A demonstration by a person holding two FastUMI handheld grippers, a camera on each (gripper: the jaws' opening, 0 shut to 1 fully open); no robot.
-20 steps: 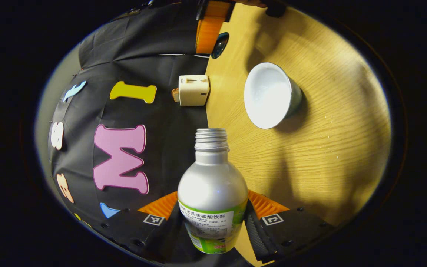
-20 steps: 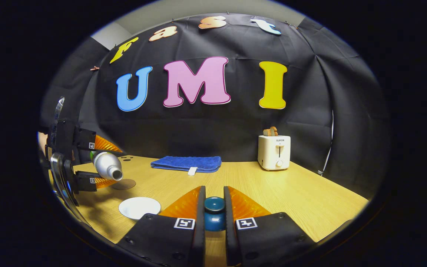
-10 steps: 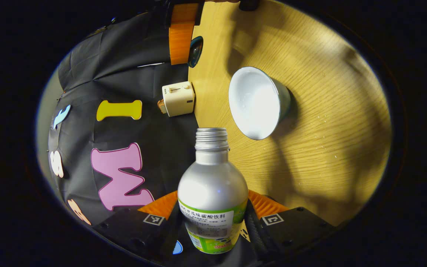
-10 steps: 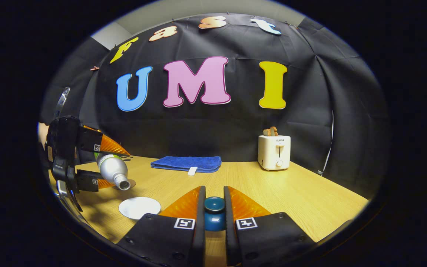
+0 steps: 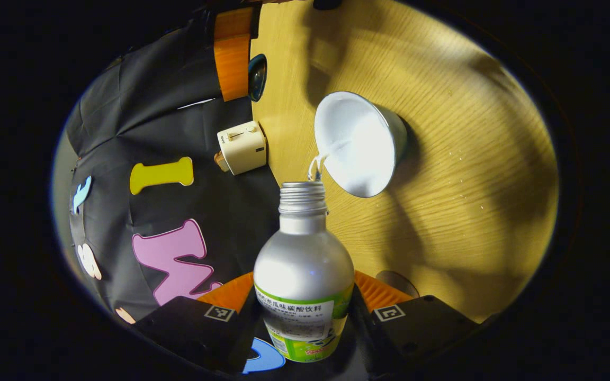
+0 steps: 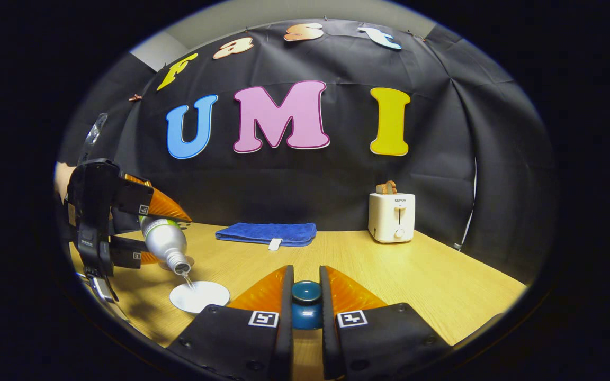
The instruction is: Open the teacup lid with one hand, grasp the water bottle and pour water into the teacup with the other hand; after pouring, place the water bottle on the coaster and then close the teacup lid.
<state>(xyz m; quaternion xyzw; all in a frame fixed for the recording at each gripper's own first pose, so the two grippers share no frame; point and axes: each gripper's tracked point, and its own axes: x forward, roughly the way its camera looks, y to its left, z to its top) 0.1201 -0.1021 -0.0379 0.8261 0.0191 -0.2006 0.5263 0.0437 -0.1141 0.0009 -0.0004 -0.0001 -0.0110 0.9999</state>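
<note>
Over teacup [image 5: 360, 142] on table [image 5: 469, 174]: left gripper [image 5: 305, 312] clamped on tilted bottle [image 5: 303, 275], thin stream landing inside. Right gripper [image 6: 305, 307] pinching lid [image 6: 305, 304], raised clear. Best tilting slowly, mouth centred over rim. Coaster [image 5: 396, 281] nearby.

Reads "SUPOR" on the front of the toaster [image 6: 391, 217], near the far right edge of the table [image 6: 432, 280]. Bears fine print on the water bottle [image 5: 303, 264] label, too small to make out. Carries square coded markers on left gripper [image 5: 303, 288] and right gripper [image 6: 305, 271].
</note>
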